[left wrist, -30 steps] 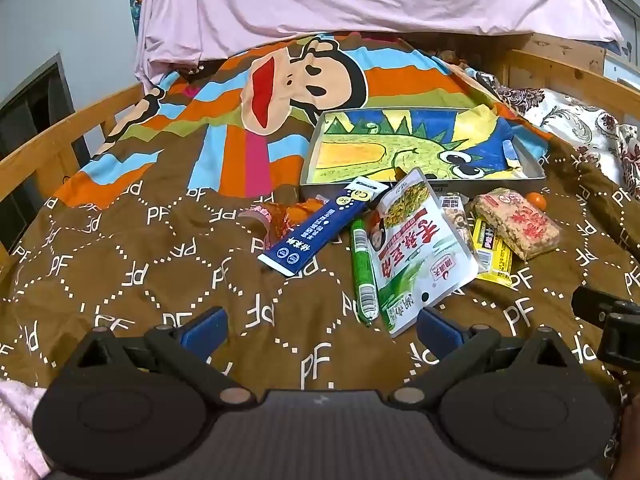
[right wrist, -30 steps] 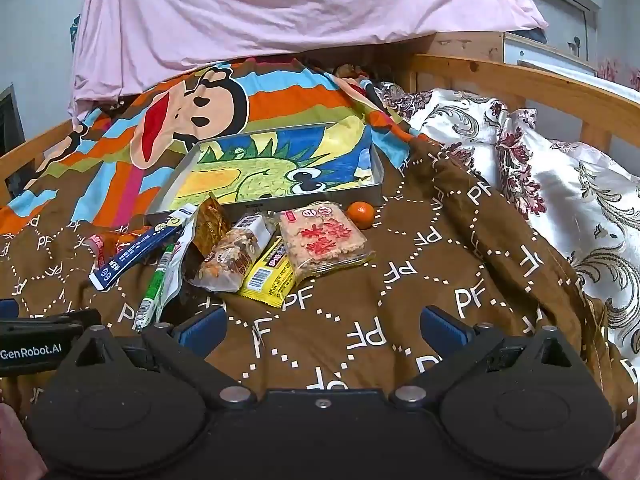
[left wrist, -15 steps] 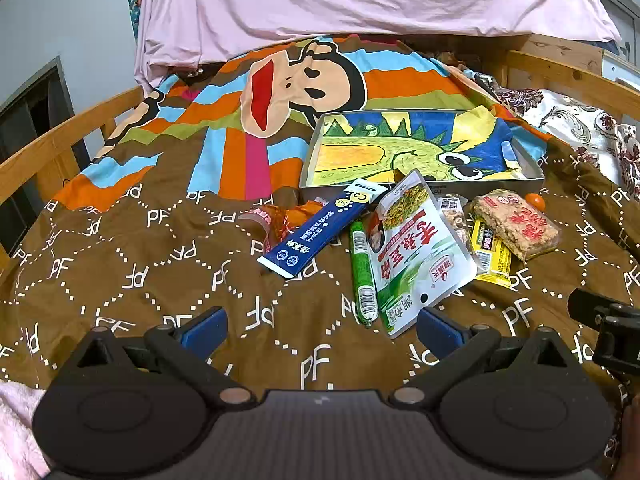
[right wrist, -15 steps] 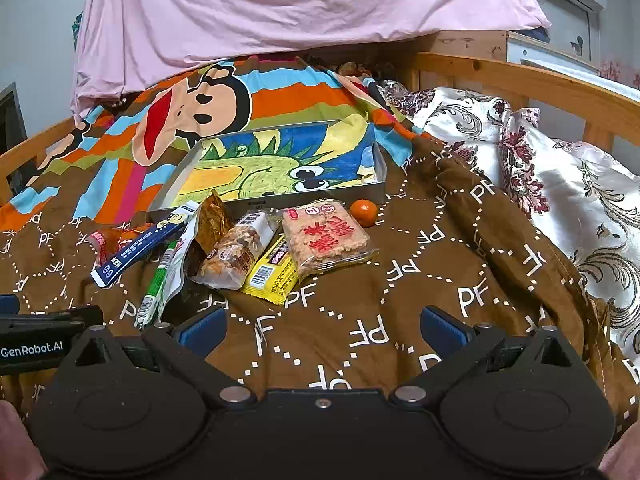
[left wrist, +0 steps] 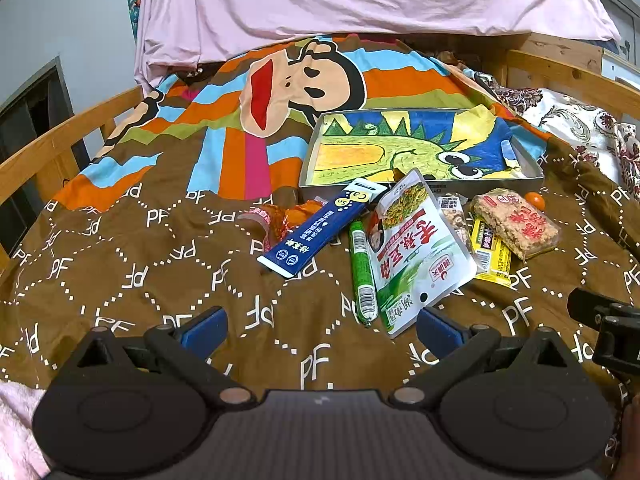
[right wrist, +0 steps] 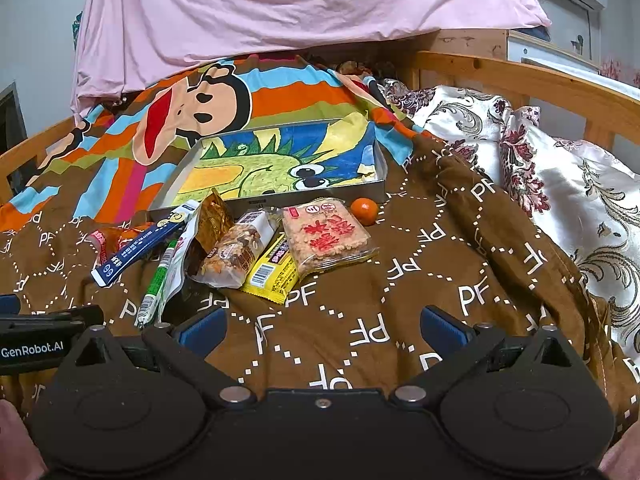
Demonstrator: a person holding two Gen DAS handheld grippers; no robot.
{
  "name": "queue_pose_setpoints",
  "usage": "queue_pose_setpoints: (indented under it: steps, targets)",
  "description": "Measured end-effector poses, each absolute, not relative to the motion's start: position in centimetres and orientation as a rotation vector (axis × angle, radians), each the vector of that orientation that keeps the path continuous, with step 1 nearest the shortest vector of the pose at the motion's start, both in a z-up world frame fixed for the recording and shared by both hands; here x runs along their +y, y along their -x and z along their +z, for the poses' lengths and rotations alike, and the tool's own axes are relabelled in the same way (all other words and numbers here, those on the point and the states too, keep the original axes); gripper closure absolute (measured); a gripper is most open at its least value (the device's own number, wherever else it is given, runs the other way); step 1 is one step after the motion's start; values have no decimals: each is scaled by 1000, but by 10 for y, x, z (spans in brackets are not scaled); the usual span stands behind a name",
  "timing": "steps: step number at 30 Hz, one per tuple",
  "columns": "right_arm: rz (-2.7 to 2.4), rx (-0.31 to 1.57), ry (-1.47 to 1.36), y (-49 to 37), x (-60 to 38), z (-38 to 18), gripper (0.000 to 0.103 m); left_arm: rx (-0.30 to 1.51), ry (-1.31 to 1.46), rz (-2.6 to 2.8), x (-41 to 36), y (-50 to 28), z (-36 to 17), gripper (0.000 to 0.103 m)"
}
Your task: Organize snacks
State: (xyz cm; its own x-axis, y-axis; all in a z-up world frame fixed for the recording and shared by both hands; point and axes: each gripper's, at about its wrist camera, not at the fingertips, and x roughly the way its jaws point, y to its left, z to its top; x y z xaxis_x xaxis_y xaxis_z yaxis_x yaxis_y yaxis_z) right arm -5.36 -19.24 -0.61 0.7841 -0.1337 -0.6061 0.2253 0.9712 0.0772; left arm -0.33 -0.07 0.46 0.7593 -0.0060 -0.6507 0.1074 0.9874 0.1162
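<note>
Slight shift of both views

Even, bright indoor light; soft shadows only. Sharp centre focus, strong fisheye bending at edges, black vignette in corners. Slight glare on the glossy white-and-green snack pouch (left wrist: 416,248).

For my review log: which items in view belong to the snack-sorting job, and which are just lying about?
Job: blue stick pack, green sausage, white pouch, rice cracker, yellow bar, orange, tray.
Lying about: pink sheet, floral quilt.
</note>
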Motion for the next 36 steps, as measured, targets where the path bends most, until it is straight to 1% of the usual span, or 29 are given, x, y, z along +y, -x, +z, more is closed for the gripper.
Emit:
queue_pose_setpoints:
  steps: [36]
  targets:
    - [-186,641,-148,55,-191,-7,1,714,-155,-59,0,2,0,0]
